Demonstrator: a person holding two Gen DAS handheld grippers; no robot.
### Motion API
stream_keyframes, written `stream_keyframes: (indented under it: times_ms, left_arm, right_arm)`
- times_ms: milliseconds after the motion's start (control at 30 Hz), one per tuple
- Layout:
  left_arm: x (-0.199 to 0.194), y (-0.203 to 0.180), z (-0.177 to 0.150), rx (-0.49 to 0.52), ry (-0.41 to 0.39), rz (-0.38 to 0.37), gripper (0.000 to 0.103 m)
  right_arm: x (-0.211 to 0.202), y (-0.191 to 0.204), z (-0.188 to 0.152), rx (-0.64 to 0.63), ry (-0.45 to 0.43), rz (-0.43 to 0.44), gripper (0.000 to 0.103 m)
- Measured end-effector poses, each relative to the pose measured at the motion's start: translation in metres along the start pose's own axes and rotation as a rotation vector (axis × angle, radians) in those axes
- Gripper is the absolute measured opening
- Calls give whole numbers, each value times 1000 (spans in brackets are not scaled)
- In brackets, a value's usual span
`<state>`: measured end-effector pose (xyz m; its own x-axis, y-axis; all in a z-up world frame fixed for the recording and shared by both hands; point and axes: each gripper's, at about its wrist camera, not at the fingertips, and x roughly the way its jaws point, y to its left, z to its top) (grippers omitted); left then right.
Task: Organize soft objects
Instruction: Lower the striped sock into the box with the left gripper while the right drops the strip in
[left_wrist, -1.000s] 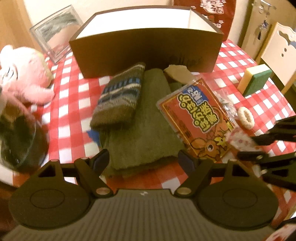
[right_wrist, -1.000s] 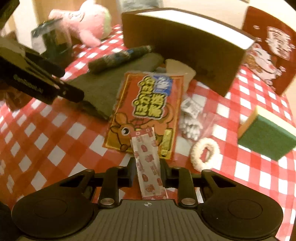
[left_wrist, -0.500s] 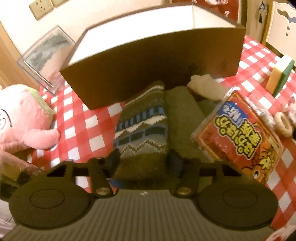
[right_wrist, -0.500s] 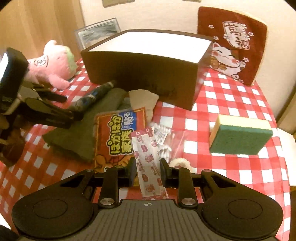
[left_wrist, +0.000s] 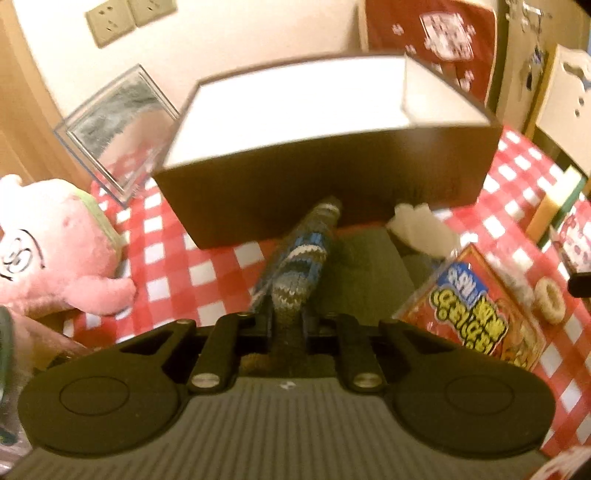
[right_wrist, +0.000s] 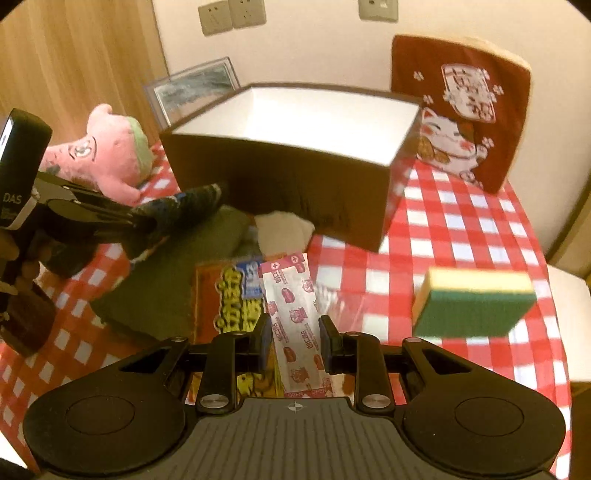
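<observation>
Near lens, left wrist view: the left gripper (left_wrist: 287, 325) has its jaws closing, pads now pinched on the near end of the patterned knit sock (left_wrist: 301, 258). A sec ago those jaws stood wide over the pile w/ nothing between them, so the grab is fresh. Judgement: pick-up underway, drop-off into the brown box (left_wrist: 332, 177) not yet done.

The sock's far end reaches toward the box's front wall; beneath and beside it lies the olive cloth (left_wrist: 373, 266), then the orange warmer pack (left_wrist: 469, 314) at right.

Right wrist view: the right gripper (right_wrist: 293, 341) holds a pink bandage packet (right_wrist: 295, 325) between jaws part-way apart, same grip as a sec ago, but the view now looks from higher, w/ the box interior (right_wrist: 295, 122) (white, nothing seen in it) open to view. The left view can't show that floor.

The right view also gives the side-on picture: the left gripper (right_wrist: 147, 223) w/ the sock (right_wrist: 184, 201) sticking out past its tips, clear of the cloth. Further off, the green sponge (right_wrist: 472, 310), pink plush (right_wrist: 107, 155), and cat cushion (right_wrist: 458, 110) at the back.
</observation>
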<state>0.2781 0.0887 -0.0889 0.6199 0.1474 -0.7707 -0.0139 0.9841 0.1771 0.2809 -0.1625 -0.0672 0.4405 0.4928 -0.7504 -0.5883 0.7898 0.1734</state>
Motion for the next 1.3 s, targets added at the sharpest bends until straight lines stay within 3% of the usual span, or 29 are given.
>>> stream_keyframes:
  times_ms: [367,533,833,1133,1300]
  left_arm:
    - [-71,32,40,-115,-196,-17,12]
    - [-82,44,68,-146,-261,-22,12]
    - [-49,45,130,-157,-297,-22,12]
    - [9,45,171,-201,-247,-58,13]
    - [43,42,181,-195,-194,-76,25]
  right_arm:
    - [-12,-8,53,-3,-105,56,27]
    - [-14,-19,85,19,-157,75,27]
    - [2,-33,142,25,-222,78,27]
    - [39,-54,186,56,-230,39,27]
    - [55,-68,196,88,-212,24,27]
